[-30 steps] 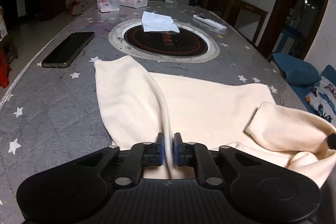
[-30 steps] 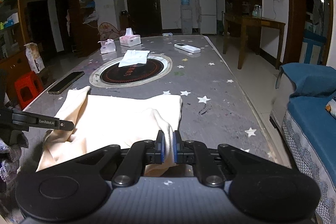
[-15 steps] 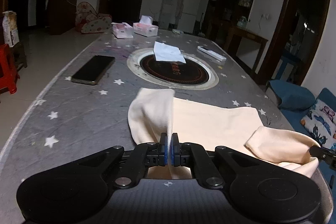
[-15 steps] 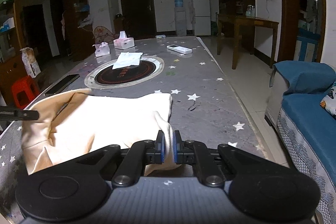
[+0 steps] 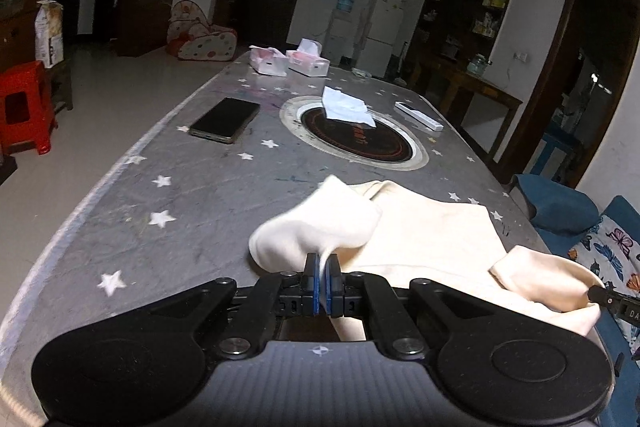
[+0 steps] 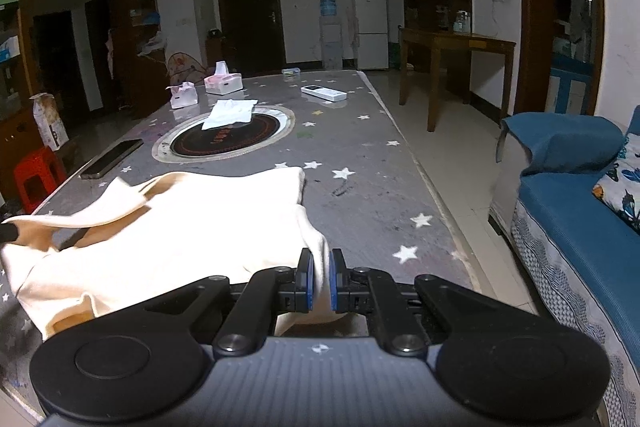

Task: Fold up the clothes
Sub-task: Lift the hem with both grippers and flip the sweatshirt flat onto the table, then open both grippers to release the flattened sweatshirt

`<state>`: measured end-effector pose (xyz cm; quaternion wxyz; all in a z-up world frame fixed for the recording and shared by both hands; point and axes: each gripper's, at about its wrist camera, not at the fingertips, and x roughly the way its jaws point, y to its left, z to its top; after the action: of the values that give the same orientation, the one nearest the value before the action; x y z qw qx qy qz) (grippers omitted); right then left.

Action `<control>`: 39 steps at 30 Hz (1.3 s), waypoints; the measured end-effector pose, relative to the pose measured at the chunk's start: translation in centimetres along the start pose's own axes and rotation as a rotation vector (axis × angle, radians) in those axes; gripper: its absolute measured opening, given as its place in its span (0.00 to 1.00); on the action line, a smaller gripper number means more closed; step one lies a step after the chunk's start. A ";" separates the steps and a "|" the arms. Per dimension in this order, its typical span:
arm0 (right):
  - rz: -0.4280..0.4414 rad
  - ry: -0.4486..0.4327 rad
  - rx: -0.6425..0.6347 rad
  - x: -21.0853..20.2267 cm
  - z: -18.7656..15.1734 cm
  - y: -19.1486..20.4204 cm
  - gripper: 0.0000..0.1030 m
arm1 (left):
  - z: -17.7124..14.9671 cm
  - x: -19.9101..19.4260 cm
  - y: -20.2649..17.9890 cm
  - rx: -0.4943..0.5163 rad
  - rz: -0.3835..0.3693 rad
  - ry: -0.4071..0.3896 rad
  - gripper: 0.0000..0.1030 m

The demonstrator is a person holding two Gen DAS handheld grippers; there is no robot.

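Note:
A cream garment (image 5: pixel 432 231) lies on the near part of the grey star-patterned table (image 5: pixel 192 195). My left gripper (image 5: pixel 321 267) is shut on its left edge and holds a lifted fold above the table. My right gripper (image 6: pixel 320 267) is shut on the garment's (image 6: pixel 192 227) right edge, also raised. Each gripper's tip shows at the edge of the other's view, with cloth bunched at it.
A black phone (image 5: pixel 225 119) lies left of a round inset hotplate (image 5: pixel 356 137) with a white tissue (image 5: pixel 346 106) on it. Two tissue boxes (image 5: pixel 290 61) and a white remote (image 5: pixel 418 115) sit farther back. A blue sofa (image 6: pixel 580 203) stands right of the table, a red stool (image 5: pixel 24 107) on the left.
Both grippers have lifted the garment's near edge and carried it up and forward. The left side now hangs as a raised fold, and less cloth lies flat on the table.

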<state>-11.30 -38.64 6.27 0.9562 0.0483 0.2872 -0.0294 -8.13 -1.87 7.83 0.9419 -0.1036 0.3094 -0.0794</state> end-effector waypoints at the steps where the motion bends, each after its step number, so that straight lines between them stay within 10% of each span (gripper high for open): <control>1: -0.003 0.001 0.005 -0.2 -0.2 -0.3 0.07 | -0.1 -0.4 0.2 -0.003 0.008 -0.005 0.02; 7: -0.023 0.046 0.033 0.0 -1.8 -1.5 0.07 | -1.2 -0.7 2.3 -0.032 0.070 0.024 0.02; 15: -0.078 0.104 0.046 0.5 -3.4 -2.9 0.19 | -2.4 -0.3 -0.1 0.049 -0.050 0.086 0.07; 24: -0.050 0.078 -0.015 2.0 -1.1 -1.8 0.25 | -3.6 2.1 -5.5 0.185 -0.207 0.162 0.42; 39: 0.066 0.188 -0.052 9.2 -0.2 -0.2 0.27 | -5.2 3.9 -7.4 0.274 -0.306 0.232 0.36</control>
<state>-3.78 -39.13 1.05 0.9263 0.0355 0.3748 0.0145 -8.79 -10.60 3.31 0.8822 -0.0107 0.3827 -0.2741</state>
